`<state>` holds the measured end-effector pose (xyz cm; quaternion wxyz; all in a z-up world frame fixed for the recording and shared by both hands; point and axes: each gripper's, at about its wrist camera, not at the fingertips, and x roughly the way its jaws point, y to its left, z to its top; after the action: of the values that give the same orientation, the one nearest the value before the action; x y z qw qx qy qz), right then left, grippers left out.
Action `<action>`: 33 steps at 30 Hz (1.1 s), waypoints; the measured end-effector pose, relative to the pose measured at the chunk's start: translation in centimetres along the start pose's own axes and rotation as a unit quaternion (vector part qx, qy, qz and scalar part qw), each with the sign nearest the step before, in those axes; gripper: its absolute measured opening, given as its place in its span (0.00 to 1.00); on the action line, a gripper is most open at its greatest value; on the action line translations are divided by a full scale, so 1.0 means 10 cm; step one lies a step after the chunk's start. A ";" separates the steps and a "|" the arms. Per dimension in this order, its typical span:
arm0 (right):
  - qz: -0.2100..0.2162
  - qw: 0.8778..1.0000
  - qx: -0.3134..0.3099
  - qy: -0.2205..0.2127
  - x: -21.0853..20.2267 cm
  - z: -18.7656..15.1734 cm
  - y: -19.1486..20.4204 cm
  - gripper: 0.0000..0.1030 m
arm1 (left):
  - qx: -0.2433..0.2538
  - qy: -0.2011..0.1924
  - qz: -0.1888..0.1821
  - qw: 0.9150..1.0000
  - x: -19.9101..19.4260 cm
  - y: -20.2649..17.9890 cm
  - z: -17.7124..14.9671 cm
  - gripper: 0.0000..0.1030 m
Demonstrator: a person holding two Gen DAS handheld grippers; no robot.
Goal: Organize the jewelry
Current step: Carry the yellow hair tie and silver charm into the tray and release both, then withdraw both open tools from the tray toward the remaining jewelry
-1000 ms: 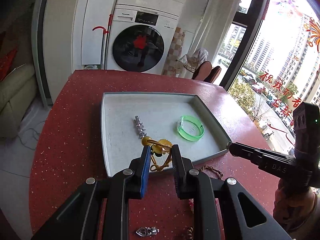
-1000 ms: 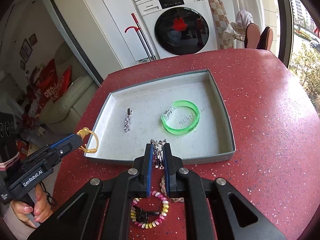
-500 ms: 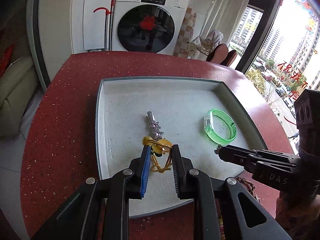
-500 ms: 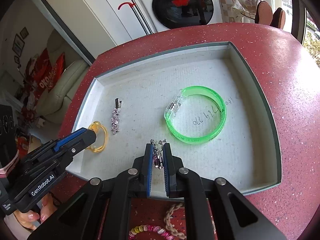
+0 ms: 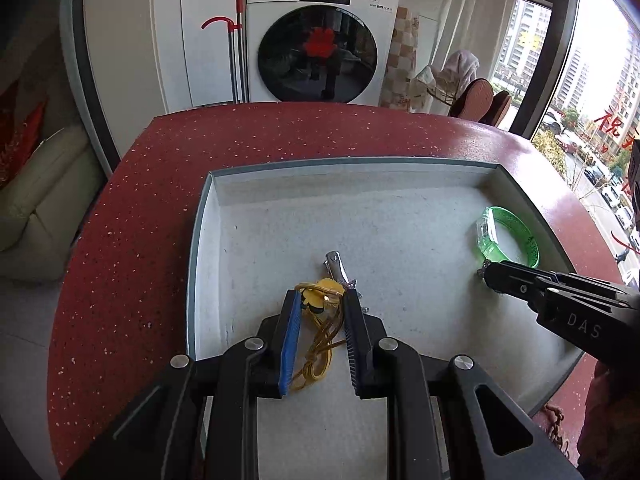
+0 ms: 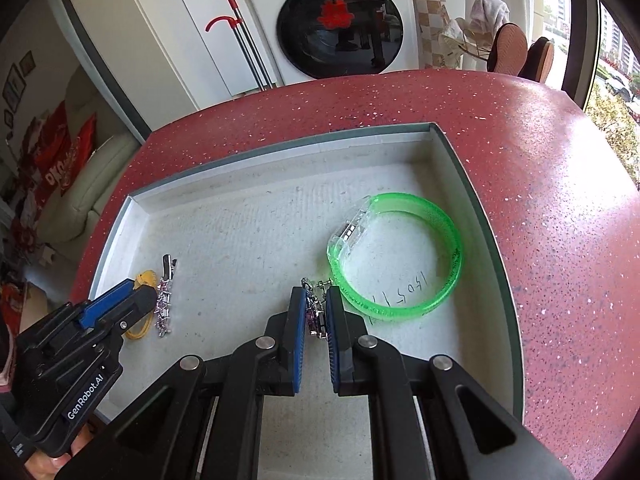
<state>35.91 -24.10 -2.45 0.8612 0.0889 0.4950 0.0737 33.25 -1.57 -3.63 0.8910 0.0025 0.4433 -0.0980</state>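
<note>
"Panasonic" on washing machine [image 5: 316, 40]; "GenRobot.AI" on left tool [image 6: 138, 304]; "DAS" on right tool [image 5: 486, 274].

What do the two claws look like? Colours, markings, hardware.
Both are black plastic two-finger units with silver pivot screws and ribbed pads. The left claw has one blue pad and one black pad, with white "GenRobot.AI" lettering on its side. The right claw has blue pads on both fingers and "DAS" on its side. No cables visible.

Green translucent bracelet [image 6: 396, 256], yellow-gold cord bracelet [image 5: 320, 344], silver hair clip [image 6: 165, 296], grey-white tray [image 6: 280, 148], red speckled table [image 6: 560, 200]
</note>
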 end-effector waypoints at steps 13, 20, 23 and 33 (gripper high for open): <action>0.035 0.999 0.024 -0.015 -0.26 -0.06 -0.02 0.52 | 0.027 -0.020 0.034 0.999 -0.09 -0.09 -0.04 0.38; 0.034 0.998 0.039 -0.027 -0.51 -0.17 -0.07 0.55 | 0.034 -0.053 0.041 0.997 -0.31 -0.16 -0.02 0.88; 0.031 0.998 0.042 -0.028 -0.61 -0.25 -0.09 0.57 | 0.022 -0.052 0.029 0.998 -0.40 -0.15 -0.01 0.88; 0.025 0.999 0.034 -0.027 -0.88 -0.56 -0.03 0.79 | 0.012 -0.089 0.018 0.996 -0.90 -0.13 -0.20 1.00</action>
<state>26.71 -25.86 2.11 0.8685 0.1326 0.4716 0.0754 26.19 -1.13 2.41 0.9283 0.0123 0.3612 -0.0872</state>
